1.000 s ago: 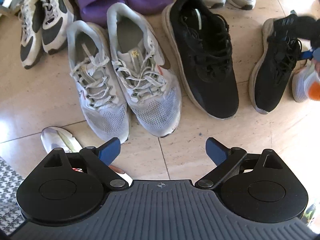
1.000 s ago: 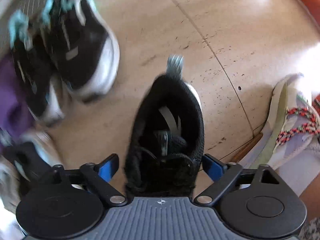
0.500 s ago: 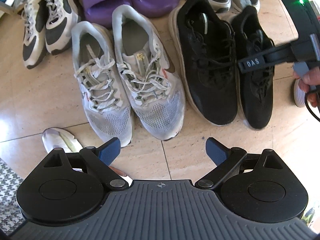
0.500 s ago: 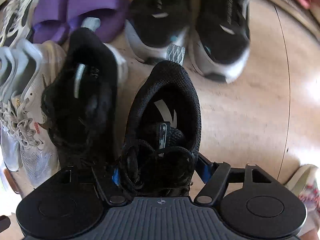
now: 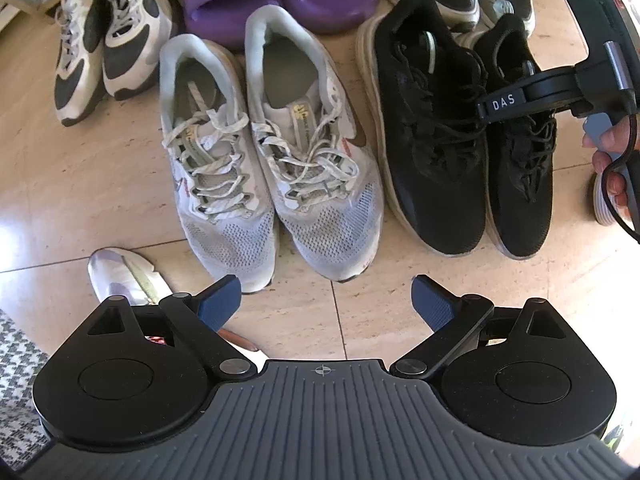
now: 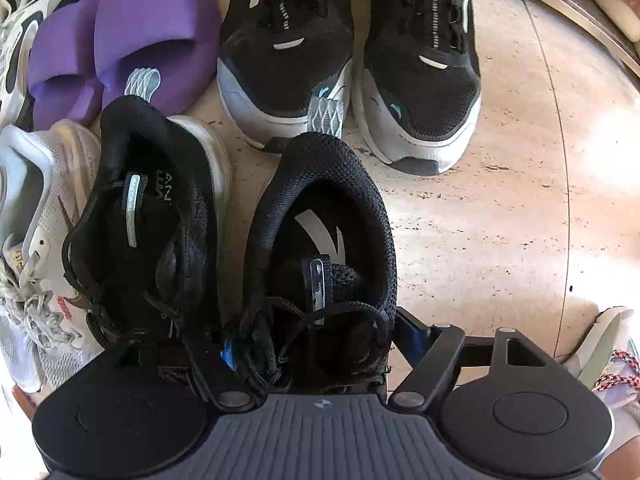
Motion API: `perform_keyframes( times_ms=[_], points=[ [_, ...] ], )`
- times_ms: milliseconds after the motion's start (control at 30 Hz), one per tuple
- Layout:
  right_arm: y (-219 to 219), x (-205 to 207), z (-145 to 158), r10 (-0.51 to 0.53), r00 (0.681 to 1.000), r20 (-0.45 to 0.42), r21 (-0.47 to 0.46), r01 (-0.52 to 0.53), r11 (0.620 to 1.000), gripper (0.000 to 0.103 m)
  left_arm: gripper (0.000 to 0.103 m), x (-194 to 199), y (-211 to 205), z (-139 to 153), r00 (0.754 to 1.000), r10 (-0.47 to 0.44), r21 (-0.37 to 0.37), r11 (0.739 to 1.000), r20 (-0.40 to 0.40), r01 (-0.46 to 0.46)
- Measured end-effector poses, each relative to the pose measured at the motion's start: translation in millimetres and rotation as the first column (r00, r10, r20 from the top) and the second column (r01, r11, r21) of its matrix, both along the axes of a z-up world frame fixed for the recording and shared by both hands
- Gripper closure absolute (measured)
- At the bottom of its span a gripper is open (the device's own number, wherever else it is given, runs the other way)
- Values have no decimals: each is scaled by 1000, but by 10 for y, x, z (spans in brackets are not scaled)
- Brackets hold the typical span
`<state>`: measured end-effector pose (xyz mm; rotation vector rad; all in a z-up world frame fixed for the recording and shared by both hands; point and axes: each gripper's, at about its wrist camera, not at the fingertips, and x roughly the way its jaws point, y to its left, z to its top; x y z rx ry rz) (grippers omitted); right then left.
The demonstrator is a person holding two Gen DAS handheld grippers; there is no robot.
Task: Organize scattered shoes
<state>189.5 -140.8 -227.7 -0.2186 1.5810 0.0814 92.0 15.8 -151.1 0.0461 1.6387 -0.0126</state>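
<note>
Black shoe (image 6: 320,248), pinched by right hand-held gripper (image 6: 312,344), now beside its mate (image 6: 148,220), pair complete; left hand-held gripper (image 5: 326,298) spread, idle.

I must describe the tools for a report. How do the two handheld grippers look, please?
Each handheld gripper is black, with a ribbed grey plate, two round black discs, silver pivot pins and blue finger pads. Seen from the left wrist, the right gripper body carries white "DAS" lettering, a green light and a black cable.

A tan tiled floor (image 5: 100,184) meets a houndstooth mat (image 5: 16,344), perhaps a rug, at one edge.
</note>
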Motion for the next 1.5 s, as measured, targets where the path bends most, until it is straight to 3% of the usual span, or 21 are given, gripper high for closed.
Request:
perform_keyframes(
  times_ms=[33, 67, 567, 767, 833, 967, 1133, 1267, 1400, 1500],
  points=[
    [-4, 11, 31, -9, 1000, 2, 0, 9, 1000, 14, 8, 3, 1, 6, 1000, 1, 0, 1000, 2, -1],
    [-13, 20, 76, -20, 1000, 6, 3, 20, 1000, 14, 8, 6, 2, 12, 1000, 3, 1, 1000, 3, -3],
    [-161, -116, 825, -217, 976, 2, 76, 217, 973, 12, 7, -77, 10, 254, 997, -14, 11, 1000, 74, 13],
    [-465, -329, 1290, -349, 937, -21, 175, 348, 921, 12, 7, -146, 33, 496, 994, -11, -1, 1000, 112, 11],
    [-530, -354, 1673, -389, 921, -16, 244, 381, 892, 12, 7, -159, 46, 637, 991, -7, -14, 1000, 130, 9],
    [-529, -435, 2221, -391, 919, 50, 320, 356, 878, 9, 7, -172, 118, 1130, 981, -3, -46, 999, 196, 12],
    [-532, -769, 3005, -333, 927, 173, 351, 258, 900, 5, 5, -377, 282, 1814, 954, -21, -55, 998, 299, 39],
    [-494, -1280, 3450, -305, 921, 242, 376, 201, 905, 1, 2, -677, 415, 2065, 943, 21, -83, 997, 331, 7],
    [-375, -1657, 3430, -260, 930, 259, 430, 130, 893, 1, 1, -865, 434, 1943, 930, 82, -149, 988, 359, -30],
    [-291, -1686, 3232, -220, 924, 314, 435, 66, 898, 1, 1, -902, 379, 1773, 897, 76, -78, 996, 436, -46]
  ],
)
